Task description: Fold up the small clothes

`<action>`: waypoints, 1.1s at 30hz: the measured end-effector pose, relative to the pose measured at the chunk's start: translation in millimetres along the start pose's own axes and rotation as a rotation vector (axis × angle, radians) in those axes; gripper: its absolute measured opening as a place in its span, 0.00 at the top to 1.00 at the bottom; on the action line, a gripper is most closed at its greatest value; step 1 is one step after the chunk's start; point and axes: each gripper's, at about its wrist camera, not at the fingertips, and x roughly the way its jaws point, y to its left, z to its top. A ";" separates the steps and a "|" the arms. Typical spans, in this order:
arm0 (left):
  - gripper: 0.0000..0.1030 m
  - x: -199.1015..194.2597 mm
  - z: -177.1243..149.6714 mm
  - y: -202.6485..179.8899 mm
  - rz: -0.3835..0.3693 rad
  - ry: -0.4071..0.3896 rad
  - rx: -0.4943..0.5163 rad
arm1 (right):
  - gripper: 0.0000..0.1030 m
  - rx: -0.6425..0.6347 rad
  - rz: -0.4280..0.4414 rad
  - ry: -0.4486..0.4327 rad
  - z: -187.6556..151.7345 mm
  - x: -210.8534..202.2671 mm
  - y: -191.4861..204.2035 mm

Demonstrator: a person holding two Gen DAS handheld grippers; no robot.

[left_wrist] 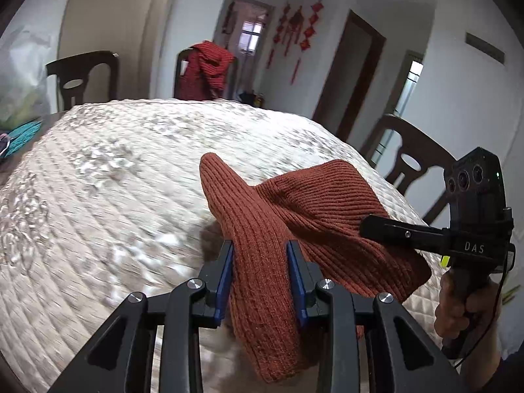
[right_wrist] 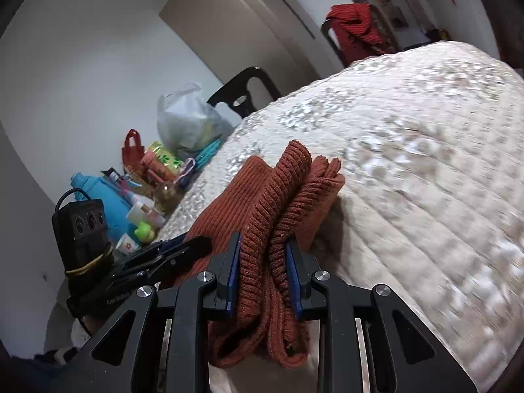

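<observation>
Two grips holding rust knit garment (left_wrist: 294, 203) above quilted table (left_wrist: 114, 180): left hand-held gripper (left_wrist: 260, 262) and right hand-held gripper (right_wrist: 263, 258) clamping bunched edges; we are keeping tension even, lowering flat.

Quilted desk top (left_wrist: 98, 196) lies bare across left and center of left wrist view. Clutter pile (right_wrist: 144, 180) crowds left edge in right wrist view; 1 chair (left_wrist: 409, 160) at right.
</observation>
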 end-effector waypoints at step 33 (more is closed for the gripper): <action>0.70 8.5 -13.2 70.7 0.143 0.000 -0.079 | 0.80 -0.141 -0.177 0.135 -7.0 73.5 11.2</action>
